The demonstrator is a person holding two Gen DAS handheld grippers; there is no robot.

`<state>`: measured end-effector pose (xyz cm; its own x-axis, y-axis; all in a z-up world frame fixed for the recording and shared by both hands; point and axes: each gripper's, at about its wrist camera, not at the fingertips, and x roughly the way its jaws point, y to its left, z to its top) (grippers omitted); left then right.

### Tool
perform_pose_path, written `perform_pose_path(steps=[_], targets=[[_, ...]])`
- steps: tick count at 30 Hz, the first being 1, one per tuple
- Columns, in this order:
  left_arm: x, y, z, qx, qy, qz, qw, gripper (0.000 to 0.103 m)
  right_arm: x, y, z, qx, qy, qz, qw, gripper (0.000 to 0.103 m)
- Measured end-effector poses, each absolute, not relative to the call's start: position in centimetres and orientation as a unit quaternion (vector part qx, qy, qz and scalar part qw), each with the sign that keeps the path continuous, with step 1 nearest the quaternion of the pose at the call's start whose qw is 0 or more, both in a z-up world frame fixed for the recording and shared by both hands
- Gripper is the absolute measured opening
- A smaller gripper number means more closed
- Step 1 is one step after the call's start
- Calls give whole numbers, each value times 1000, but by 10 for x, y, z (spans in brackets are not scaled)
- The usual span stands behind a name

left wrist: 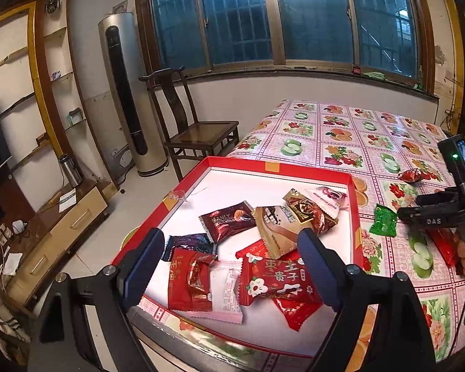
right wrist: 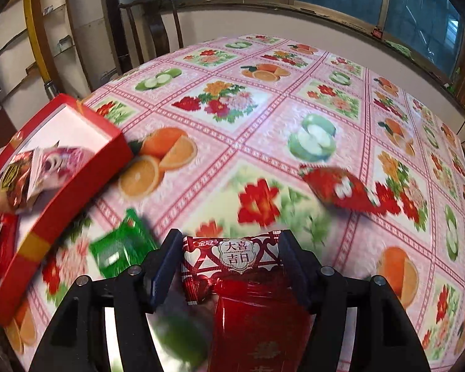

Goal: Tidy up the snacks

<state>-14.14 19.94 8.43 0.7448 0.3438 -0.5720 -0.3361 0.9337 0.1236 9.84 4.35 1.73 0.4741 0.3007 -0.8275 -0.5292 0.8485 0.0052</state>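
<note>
Red candy (right wrist: 232, 257) clamped in right tool (right wrist: 229, 263), beside red tray (right wrist: 77, 183)

My left gripper (left wrist: 232, 263) hangs with fingers spread over the red tray (left wrist: 355, 210) of wrapped snacks (left wrist: 276, 279), while a green candy (left wrist: 383, 220) lies right, beside my right gripper (left wrist: 431, 214).

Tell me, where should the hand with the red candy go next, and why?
Probably left, over the box wall, then let go. The right gripper is shut on the candy, and most other snacks already lie in the box.
</note>
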Motion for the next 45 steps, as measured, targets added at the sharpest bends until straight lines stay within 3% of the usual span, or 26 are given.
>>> perform_pose_path(steps=[7, 11, 19, 21, 30, 36, 45], targets=[[-136, 157, 87, 31, 307, 133, 942, 87, 116, -66, 56, 85, 433, 228, 868, 71], [-137, 127, 85, 55, 311, 105, 943, 87, 156, -77, 53, 139, 446, 176, 867, 72], [-140, 95, 81, 84, 323, 78, 939, 87, 193, -16, 23, 61, 507, 142, 848, 71], [-141, 92, 83, 87, 322, 75, 940, 87, 189, -14, 22, 42, 498, 142, 854, 57], [-134, 70, 79, 88, 341, 18, 936, 87, 148, -69, 21, 40, 502, 140, 852, 57], [-87, 25, 70, 139, 350, -66, 924, 87, 102, -135, 18, 30, 490, 138, 860, 57], [-3, -15, 29, 206, 458, -161, 850, 87, 101, -173, 17, 108, 478, 155, 858, 57]])
